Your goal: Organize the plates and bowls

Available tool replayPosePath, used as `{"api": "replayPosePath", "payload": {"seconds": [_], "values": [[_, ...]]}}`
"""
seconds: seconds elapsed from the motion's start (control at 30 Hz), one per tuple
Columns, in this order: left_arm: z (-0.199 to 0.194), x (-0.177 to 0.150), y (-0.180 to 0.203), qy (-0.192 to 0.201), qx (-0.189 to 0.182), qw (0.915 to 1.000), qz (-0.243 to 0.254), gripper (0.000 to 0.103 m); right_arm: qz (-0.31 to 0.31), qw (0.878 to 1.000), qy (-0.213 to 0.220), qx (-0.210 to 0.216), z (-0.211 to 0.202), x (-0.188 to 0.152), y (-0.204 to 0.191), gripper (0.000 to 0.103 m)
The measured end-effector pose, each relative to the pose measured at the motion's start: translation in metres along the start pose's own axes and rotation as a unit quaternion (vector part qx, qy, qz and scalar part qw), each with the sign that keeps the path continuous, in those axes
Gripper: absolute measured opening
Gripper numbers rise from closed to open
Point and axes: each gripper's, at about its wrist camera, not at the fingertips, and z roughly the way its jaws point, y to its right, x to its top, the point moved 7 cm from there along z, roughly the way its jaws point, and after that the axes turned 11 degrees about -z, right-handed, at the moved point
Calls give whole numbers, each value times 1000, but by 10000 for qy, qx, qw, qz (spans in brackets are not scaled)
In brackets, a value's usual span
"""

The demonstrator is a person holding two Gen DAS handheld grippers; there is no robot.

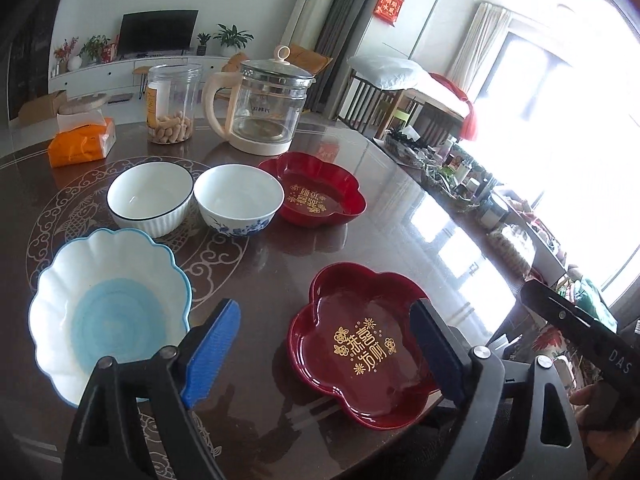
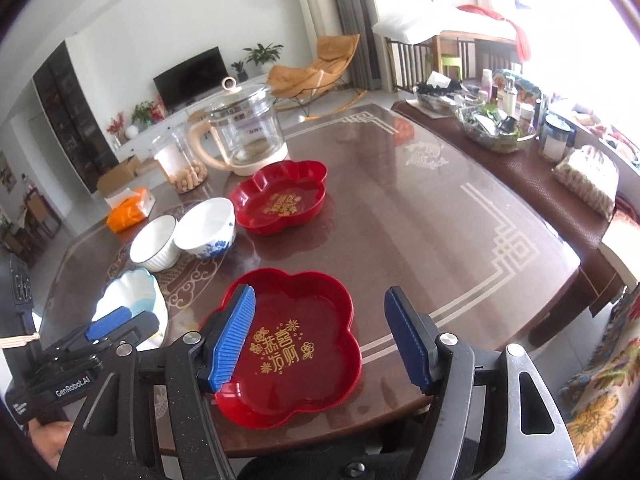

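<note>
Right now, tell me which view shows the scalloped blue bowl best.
The left wrist view: the blue bowl shows nearly whole, rim and blue centre clear. In the right wrist view the bowl is small at the left, partly hidden behind the left gripper.

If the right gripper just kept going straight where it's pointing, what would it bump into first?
Most likely the near red plate. The right gripper is open, empty and angled down over it, with nothing visible in between, though depth is hard to judge.

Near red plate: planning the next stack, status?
Both grippers open, empty. Near red plate flat on table, untouched. Nothing blocking.
</note>
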Motion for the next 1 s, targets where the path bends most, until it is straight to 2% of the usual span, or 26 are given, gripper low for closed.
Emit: {"api": "replayPosePath", "payload": {"seconds": [0.1, 0.23, 0.43, 0.53, 1.0], "values": [[-6, -2, 13, 88, -110, 9999, 65, 87, 94, 9980, 479, -408, -20, -17, -7, 75], [-8, -14, 29, 85, -185, 9991, 363, 87, 141, 9851, 1204, -1220, -39, -46, -9, 75], [-4, -30, 38, 81, -149, 9982, 571, 87, 300, 9747, 1741, -1366, -51, -57, -4, 75], [-3, -36, 39, 14, -210, 9982, 555, 87, 156, 9721, 1803, -1495, -52, -57, -2, 75], [-3, -40, 29, -12, -122, 9991, 396, 87, 33, 9766, 1682, -1344, -44, -68, -10, 75]]}}
